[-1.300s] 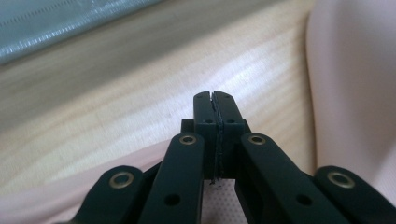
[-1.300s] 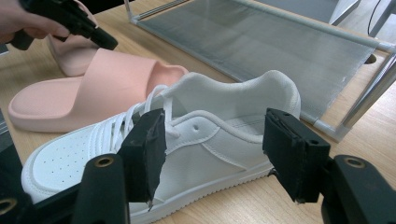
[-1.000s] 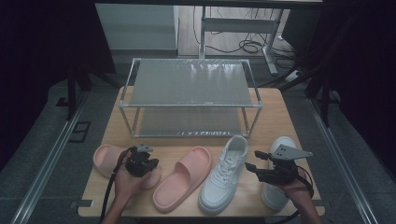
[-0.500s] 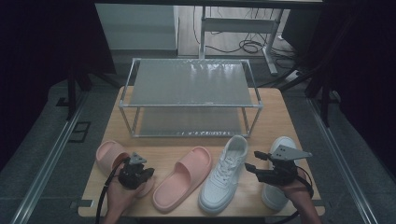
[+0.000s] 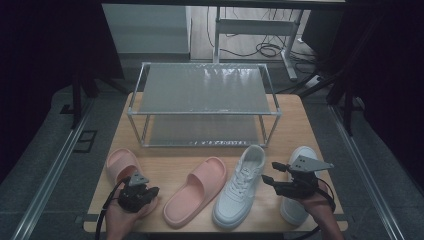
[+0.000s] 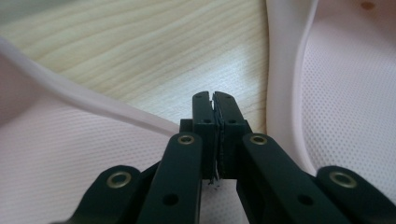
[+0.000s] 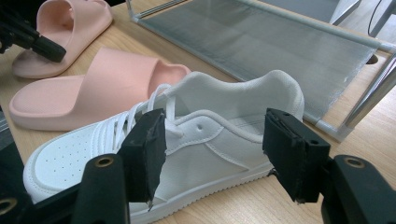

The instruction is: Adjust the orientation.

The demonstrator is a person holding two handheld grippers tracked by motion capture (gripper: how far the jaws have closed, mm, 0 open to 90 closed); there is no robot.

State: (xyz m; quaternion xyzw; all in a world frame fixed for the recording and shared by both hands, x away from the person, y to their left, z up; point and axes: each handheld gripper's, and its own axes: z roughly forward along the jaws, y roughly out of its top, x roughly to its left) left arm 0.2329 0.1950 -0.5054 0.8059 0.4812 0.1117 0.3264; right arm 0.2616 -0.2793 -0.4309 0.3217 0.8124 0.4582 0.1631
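Left gripper (image 5: 150,192) has slid nearer along the left pink foam slide slipper (image 5: 121,165), jaws pressed together, holding nothing, so no pick has begun. Right gripper (image 7: 212,144) jaws spread around the near white lace-up sneaker's (image 7: 187,154) heel, not touching. The 2-tier metal-frame shoe rack (image 5: 205,113), far, holds nothing.
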